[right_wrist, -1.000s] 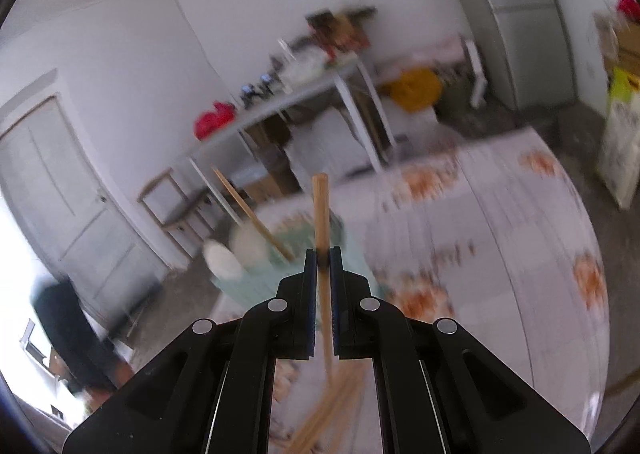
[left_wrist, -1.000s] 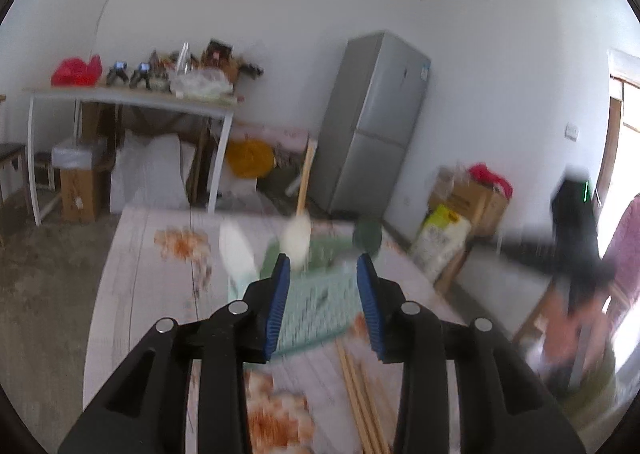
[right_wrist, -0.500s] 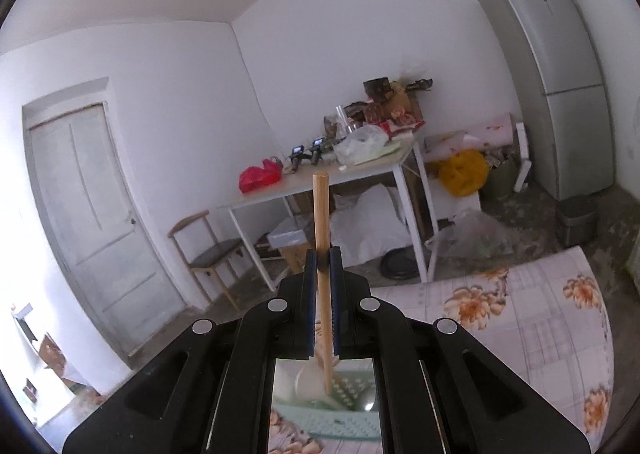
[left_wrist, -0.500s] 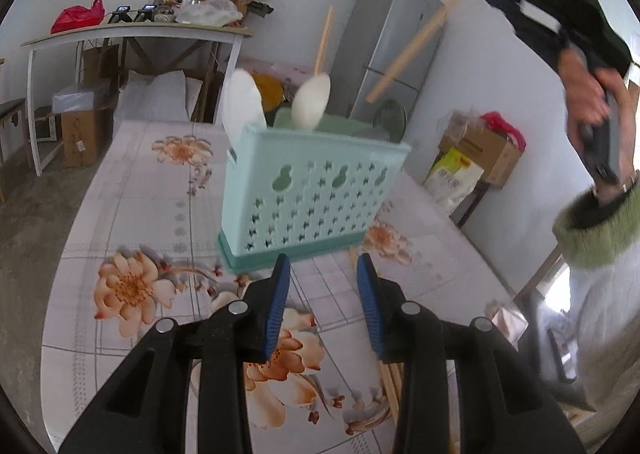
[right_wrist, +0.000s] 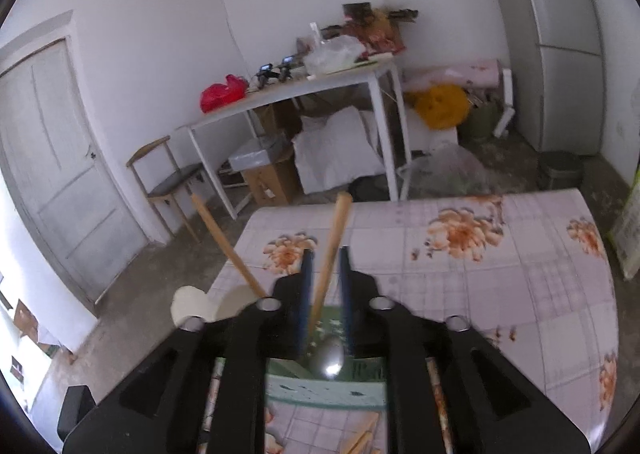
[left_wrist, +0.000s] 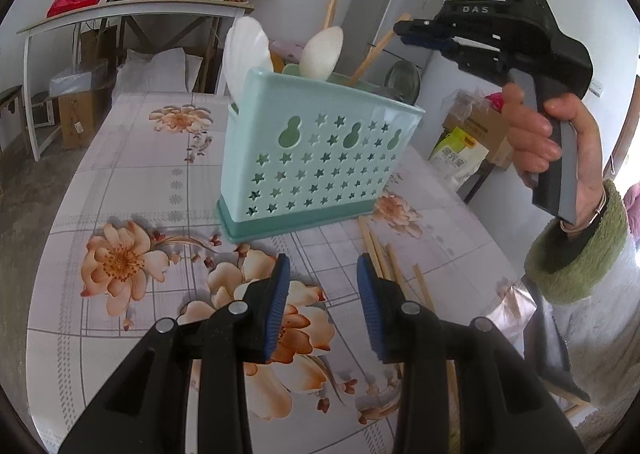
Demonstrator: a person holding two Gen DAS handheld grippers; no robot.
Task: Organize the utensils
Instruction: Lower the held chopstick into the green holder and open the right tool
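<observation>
Right tool (right_wrist: pixel 324 274) has just been opening its jaws above the pale-green perforated plastic utensil caddy (left_wrist: pixel 316 157), freeing the wooden chopstick (right_wrist: pixel 331 254), which stands loose between the pads, its tip inside the caddy. Left tool (left_wrist: pixel 323 282) hovers part-open and empty before the caddy, beside more chopsticks (left_wrist: pixel 384 258) on the floral tabletop (left_wrist: pixel 120 193).
</observation>
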